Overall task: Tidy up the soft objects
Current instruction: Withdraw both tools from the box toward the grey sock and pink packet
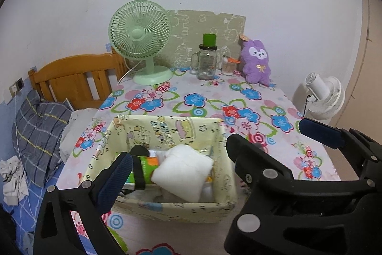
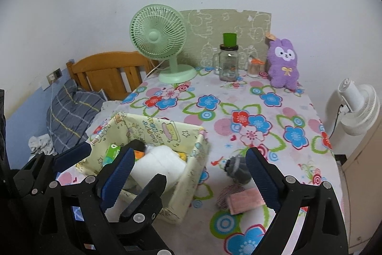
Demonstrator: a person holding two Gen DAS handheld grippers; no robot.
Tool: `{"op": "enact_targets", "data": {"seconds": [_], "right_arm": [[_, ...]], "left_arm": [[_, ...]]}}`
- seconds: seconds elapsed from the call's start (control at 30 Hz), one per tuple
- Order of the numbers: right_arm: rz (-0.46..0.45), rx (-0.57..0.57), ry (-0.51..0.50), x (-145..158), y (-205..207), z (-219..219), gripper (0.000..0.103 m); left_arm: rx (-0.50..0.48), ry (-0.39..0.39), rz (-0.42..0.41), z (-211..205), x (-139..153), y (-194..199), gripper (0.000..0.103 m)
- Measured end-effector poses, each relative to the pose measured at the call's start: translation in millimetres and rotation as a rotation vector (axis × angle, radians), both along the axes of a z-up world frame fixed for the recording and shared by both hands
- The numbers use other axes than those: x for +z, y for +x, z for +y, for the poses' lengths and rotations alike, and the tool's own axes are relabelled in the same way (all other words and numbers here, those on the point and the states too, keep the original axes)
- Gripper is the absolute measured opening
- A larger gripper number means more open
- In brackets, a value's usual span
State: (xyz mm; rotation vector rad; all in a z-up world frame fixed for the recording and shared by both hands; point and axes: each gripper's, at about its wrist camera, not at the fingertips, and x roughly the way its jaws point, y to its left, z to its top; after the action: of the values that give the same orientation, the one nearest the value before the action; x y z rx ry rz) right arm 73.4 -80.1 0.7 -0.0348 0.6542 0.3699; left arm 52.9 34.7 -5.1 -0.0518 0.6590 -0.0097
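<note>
At the far left, beside the table, a grey plaid pillow lies on the bed in front of a wooden headboard. On the flowered tablecloth the pale yellow fabric basket stands near the front left; inside it lie a white folded cloth, a green and orange packet and something black that is too hidden to name. The left gripper hovers over the basket with its jaws spread wide and nothing between them; its left finger hangs over the basket's left wall and the other is out past the right wall. In the right wrist view the right gripper is also wide open and empty, its left finger over the basket's contents and its right finger over the table. Just beside the basket's right wall a grey rolled sock lies on the cloth, and nearer the front edge a pink folded cloth lies on a striped one. At the back of the table stand a green desk fan, a glass jar with a green cap, a small jar of cotton swabs and, furthest right, a purple plush rabbit. A white fan stands beyond the table's right edge.
</note>
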Motion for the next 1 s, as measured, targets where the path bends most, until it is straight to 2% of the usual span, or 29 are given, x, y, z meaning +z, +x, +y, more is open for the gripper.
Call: {"op": "enact_targets", "data": {"seconds": [0.7,1.0], "right_arm": [[-0.077,-0.057,-0.004,13,-25,-59,0.096],[-0.087,-0.113,-0.011,9,-29,-81,0.096]], "left_arm": [[-0.081,-0.036,-0.031,-58,9,-15,0.103],[-0.108,-0.019,-0.028,-79,5,-15,0.103]]}}
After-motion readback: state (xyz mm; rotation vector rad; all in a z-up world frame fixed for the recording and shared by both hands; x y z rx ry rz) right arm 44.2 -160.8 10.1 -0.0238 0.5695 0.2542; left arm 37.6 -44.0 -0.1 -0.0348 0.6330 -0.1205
